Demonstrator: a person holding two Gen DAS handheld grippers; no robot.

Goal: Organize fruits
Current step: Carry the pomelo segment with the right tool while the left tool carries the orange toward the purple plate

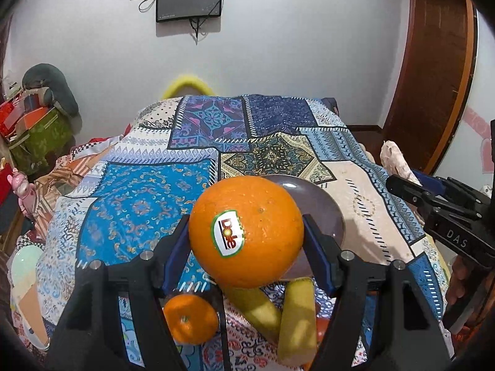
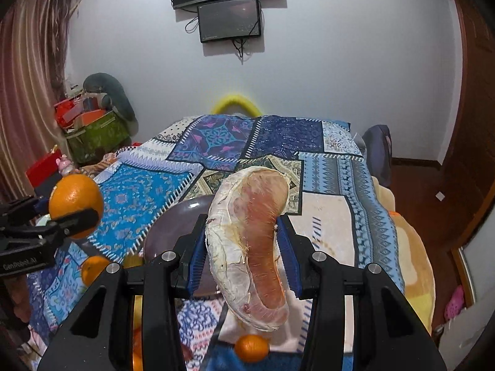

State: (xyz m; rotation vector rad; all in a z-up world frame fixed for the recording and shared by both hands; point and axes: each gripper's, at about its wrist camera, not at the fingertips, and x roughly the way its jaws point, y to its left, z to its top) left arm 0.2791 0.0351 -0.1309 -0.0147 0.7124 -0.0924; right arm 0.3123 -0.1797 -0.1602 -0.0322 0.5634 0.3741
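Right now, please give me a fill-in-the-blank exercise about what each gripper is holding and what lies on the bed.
1. The left gripper is shut on a large ____ with a Dole sticker.
2. The right gripper is shut on a peeled ____ segment.
3. The purple plate rests on the patterned bedspread and holds ____ fruit.
4. Below the left gripper lie two yellow-green banana pieces and a small ____.

Missing words: orange; pomelo; no; mandarin

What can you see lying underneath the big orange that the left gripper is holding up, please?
Below the big orange lie a small mandarin and two yellow-green fruit pieces on the patterned cloth. Behind it sits a dark plate, whose near side the orange covers.
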